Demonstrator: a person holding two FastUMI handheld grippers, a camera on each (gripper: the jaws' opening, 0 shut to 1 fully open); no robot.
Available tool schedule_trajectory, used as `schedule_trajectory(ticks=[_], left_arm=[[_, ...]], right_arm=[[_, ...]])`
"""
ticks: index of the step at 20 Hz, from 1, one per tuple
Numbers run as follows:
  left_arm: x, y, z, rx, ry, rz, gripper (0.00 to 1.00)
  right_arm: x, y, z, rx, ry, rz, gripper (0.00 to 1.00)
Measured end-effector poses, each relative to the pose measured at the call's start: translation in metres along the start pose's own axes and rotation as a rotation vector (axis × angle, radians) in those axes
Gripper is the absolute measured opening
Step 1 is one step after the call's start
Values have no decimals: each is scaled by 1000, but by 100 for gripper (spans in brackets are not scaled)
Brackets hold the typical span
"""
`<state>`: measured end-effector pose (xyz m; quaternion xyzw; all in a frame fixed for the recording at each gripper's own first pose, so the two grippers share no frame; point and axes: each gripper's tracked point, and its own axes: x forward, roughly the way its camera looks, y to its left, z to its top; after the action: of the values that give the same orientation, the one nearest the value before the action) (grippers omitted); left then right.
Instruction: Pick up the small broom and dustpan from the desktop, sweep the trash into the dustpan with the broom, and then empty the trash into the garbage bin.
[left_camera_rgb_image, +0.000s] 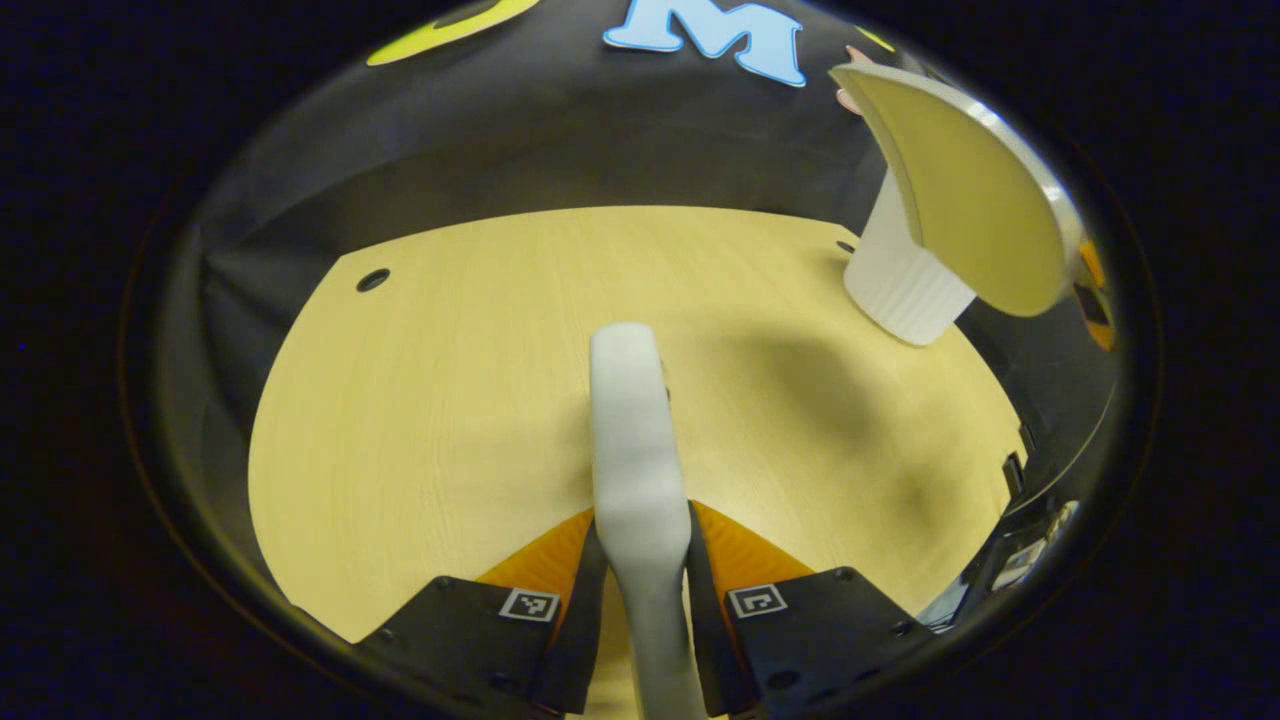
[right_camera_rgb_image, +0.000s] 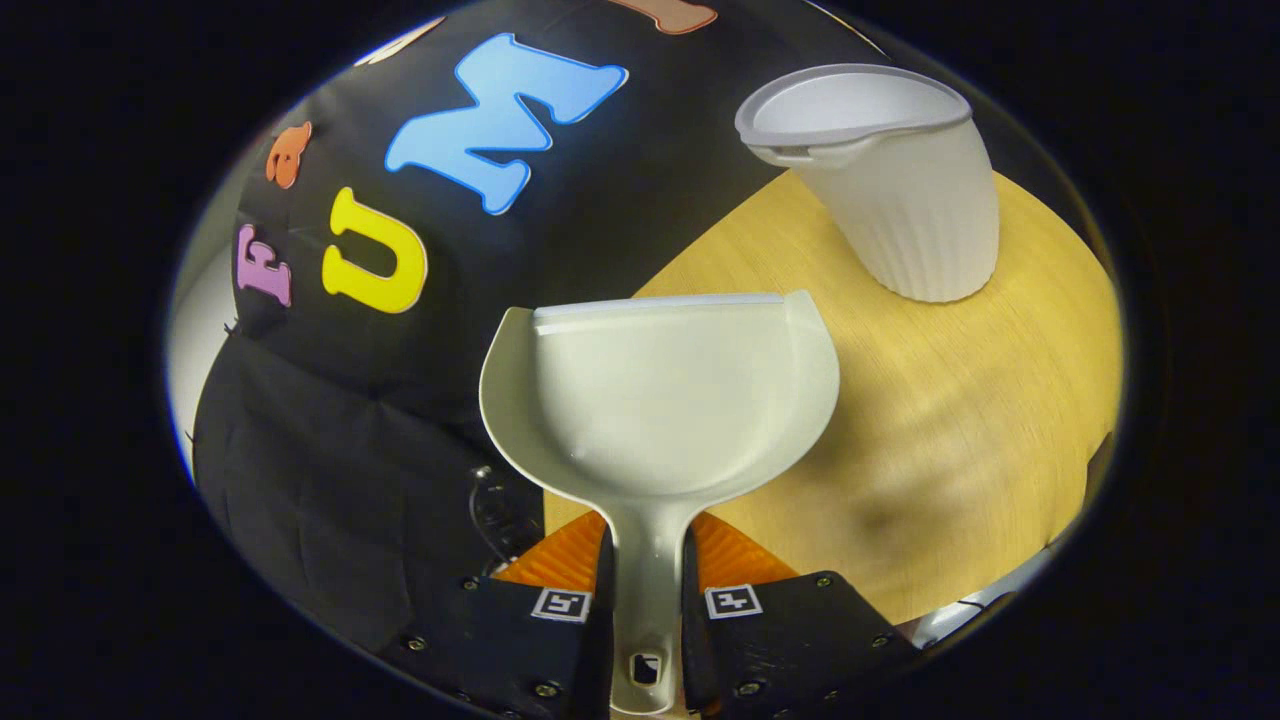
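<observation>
One broom (left_camera_rgb_image: 636, 450) pinched in the left tool (left_camera_rgb_image: 645, 590), one dustpan (right_camera_rgb_image: 660, 400) clamped in the right tool (right_camera_rgb_image: 647, 590), one garbage bin (right_camera_rgb_image: 900, 190).

Table (left_camera_rgb_image: 430, 400) surface open ahead of the broom (left_camera_rgb_image: 632, 430). Bin (right_camera_rgb_image: 905, 190) stands at the far right corner, the sole obstacle on it. Dustpan (right_camera_rgb_image: 665, 400) held in the air near the bin
</observation>
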<state>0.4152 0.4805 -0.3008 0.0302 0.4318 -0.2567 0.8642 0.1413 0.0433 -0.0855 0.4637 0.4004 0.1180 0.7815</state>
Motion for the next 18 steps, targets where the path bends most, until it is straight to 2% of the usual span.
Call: schedule_trajectory(ticks=[3, 4, 7, 10, 13, 18], left_arm=[[4, -3, -4, -16, 3, 28, 50], [4, -4, -5, -26, 4, 33, 44], [6, -5, -8, -47, 7, 51, 47], [9, -6, -12, -53, 12, 68, 50], [15, -8, -16, -65, 28, 81, 47], [27, -4, -20, -75, 54, 106, 50]], right_arm=[[21, -39, -12, -137, 10, -133, 27], [30, -53, -13, -185, 1, -181, 27], [48, -85, -21, -319, -13, -287, 27], [65, -108, -25, -388, -24, -340, 27], [79, -126, -33, -417, -12, -382, 27], [96, -146, -42, -427, 11, -406, 27]])
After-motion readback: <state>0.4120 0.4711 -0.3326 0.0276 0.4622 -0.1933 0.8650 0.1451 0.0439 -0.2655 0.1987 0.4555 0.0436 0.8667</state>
